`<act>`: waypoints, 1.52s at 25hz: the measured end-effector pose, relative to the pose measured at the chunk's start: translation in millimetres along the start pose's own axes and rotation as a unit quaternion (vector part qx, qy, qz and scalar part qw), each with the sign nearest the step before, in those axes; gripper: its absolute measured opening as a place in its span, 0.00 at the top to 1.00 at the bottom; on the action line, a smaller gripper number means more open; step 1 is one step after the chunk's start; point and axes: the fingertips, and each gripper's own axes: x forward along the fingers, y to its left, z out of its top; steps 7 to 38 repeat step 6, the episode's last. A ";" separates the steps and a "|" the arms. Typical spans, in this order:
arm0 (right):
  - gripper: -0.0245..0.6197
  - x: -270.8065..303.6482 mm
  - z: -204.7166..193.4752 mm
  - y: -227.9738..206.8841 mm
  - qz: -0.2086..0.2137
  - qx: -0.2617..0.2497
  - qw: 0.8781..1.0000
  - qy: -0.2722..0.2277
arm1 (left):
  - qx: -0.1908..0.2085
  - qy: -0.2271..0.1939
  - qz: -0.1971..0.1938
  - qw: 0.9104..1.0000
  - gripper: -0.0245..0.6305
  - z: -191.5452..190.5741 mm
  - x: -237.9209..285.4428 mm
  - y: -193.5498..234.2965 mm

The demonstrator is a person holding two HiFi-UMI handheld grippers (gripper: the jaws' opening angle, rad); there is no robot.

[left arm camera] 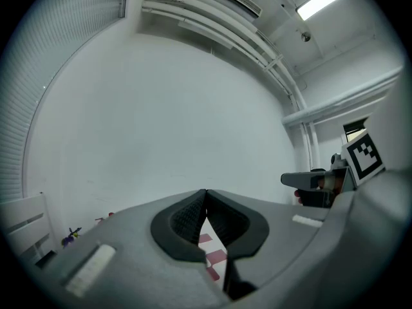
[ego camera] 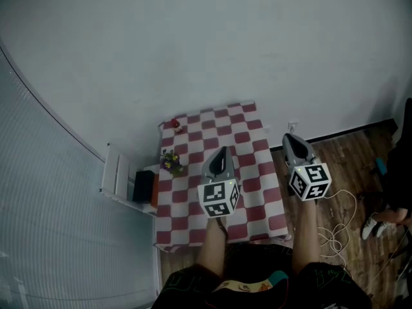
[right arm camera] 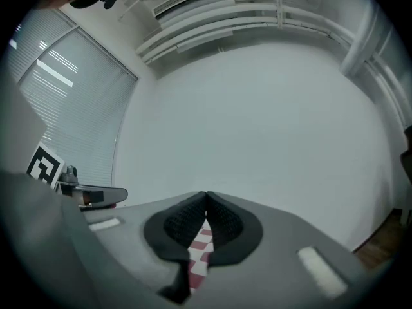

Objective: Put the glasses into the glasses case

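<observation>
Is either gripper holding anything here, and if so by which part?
Nothing is held. The left gripper and the right gripper each have their jaws shut tip to tip, with only the checked tablecloth beyond them.

Surface (ego camera: 254, 140) in head view: small table under red-and-white checked cloth, cloth hanging over near edge, far edge close to white wall. Far left corner: small red thing (ego camera: 175, 125), too small to tell what. Down left edge, apart from it: little bunch of purple and yellow flowers (ego camera: 170, 161), upright. Right of surface: wooden floor (ego camera: 347, 159), dark planks. White cable (ego camera: 335, 227) lying on it in loose loops near surface's front right corner. Two light shoes (ego camera: 372, 226) just beyond cable.
</observation>
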 end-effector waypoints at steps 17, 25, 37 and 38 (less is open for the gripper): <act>0.96 -0.8 10.1 0.8 0.003 -0.018 1.000 -0.006 | 0.001 0.003 -0.006 1.000 0.95 0.9 4.0 -5.1; 0.96 -0.8 10.1 0.8 0.003 -0.018 1.000 -0.006 | 0.001 0.003 -0.006 1.000 0.95 0.9 4.0 -5.1; 0.96 -0.8 10.1 0.8 0.003 -0.018 1.000 -0.006 | 0.001 0.003 -0.006 1.000 0.95 0.9 4.0 -5.1; 0.96 -0.8 10.1 0.8 0.003 -0.018 1.000 -0.006 | 0.001 0.003 -0.006 1.000 0.95 0.9 4.0 -5.1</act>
